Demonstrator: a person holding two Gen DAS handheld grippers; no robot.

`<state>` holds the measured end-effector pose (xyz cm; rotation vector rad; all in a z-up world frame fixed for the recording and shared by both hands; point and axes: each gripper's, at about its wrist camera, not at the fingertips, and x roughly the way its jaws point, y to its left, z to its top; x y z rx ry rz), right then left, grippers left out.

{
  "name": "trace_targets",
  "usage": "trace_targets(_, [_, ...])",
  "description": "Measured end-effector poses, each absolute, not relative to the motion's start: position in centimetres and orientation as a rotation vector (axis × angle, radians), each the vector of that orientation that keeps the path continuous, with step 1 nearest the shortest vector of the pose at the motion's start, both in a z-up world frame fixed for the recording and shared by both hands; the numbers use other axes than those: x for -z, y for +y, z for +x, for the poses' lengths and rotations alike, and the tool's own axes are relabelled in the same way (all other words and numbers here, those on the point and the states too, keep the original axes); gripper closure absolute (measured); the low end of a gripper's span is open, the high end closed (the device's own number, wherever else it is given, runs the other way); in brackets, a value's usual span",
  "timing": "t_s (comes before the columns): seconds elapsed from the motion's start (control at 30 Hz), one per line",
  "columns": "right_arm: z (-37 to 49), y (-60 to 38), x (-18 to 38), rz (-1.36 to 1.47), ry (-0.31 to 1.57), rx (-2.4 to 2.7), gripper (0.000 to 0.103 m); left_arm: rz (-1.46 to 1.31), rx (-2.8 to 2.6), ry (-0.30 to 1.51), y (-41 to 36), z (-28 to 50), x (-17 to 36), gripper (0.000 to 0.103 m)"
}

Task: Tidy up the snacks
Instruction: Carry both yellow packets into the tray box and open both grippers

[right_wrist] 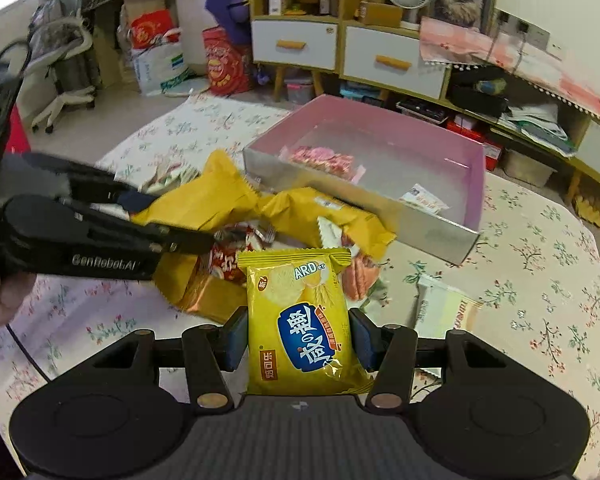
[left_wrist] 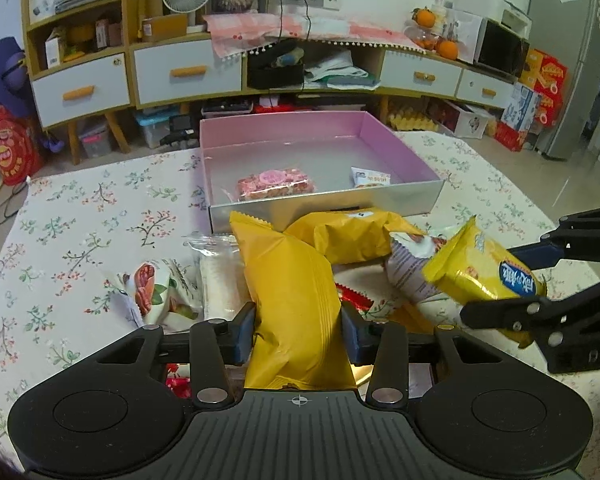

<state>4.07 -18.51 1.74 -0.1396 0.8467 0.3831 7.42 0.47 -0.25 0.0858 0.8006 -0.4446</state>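
Nearest: left gripper (left_wrist: 298, 330) clamped on a plain mustard-yellow snack bag (left_wrist: 292, 300), blue pads pressing both sides, bag standing up off the pile. Right gripper (right_wrist: 298, 338) likewise closed on a yellow biscuit packet (right_wrist: 306, 324) with a blue oval label, held upright, clear of the table (right_wrist: 540, 300).

Middle ground: loose heap on the floral cloth. Second mustard bag (left_wrist: 352, 240), red wrapper (right_wrist: 228, 260), a white-and-green nut pack (left_wrist: 156, 292), a clear pack of white wafers (left_wrist: 220, 280). A pale wrapped bar (right_wrist: 444, 308) lies apart to the right.

Far: open pink-lined box (left_wrist: 400, 140), just beyond the heap, already holding a pink-red candy pack (left_wrist: 276, 182) and a small white sachet (left_wrist: 370, 178).

Step, as I read it: both picks made, carry pending. Next calls for lifting each packet over the near silver wall and releasing inside, one at a time to avoid the grippers crowding each other.
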Motion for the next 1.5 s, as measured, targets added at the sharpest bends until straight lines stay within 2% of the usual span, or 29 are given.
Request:
trace_targets(0.93, [10.4,-24.2,-3.3,0.161,0.816,-0.136,0.08,-0.102,0.411,0.718,0.3,10.1,-4.4,0.064])
trace_targets(1.5, [13.6,-26.5,-2.7,0.357,0.776,-0.099,0.079,-0.103,0.311,0.749,-2.3,19.1,-3.1,0.064])
